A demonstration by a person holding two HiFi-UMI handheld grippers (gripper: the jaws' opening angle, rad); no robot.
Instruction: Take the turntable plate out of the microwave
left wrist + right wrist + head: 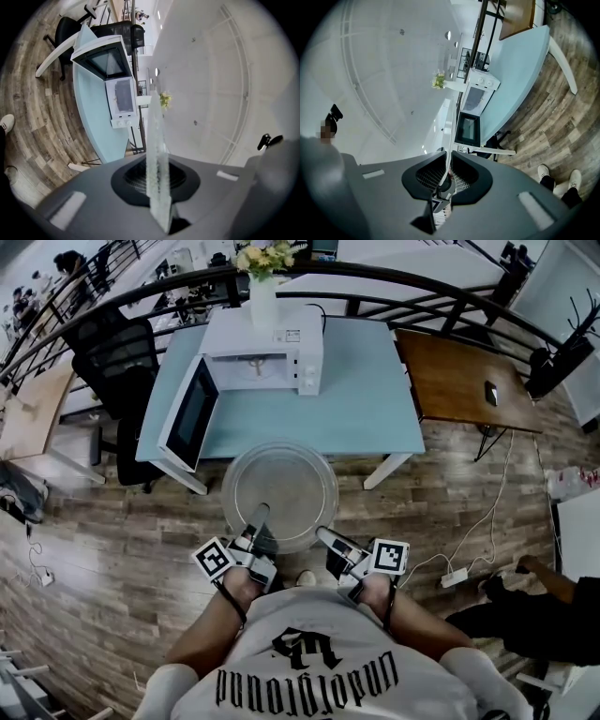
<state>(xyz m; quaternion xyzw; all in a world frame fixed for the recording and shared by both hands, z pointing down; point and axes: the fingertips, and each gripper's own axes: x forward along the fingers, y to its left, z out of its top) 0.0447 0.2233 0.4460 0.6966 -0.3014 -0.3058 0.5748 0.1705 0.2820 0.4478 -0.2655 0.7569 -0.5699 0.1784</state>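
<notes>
The wood floor (pixel 112 549) spreads out under the left tongs (pixel 257 515) and the right tongs (pixel 322 534). Ahead of both tongs stands the blue counter (pixel 366 409). On it sits the white microwave (pixel 272 352), and its door (pixel 192 413) is wide open. The round, clear turntable plate (pixel 281 479) is out of the microwave. It is up in the air over the floor, right in front of the tongs. The left tongs pinch its near edge, and the right tongs pinch that edge just beside them.
</notes>
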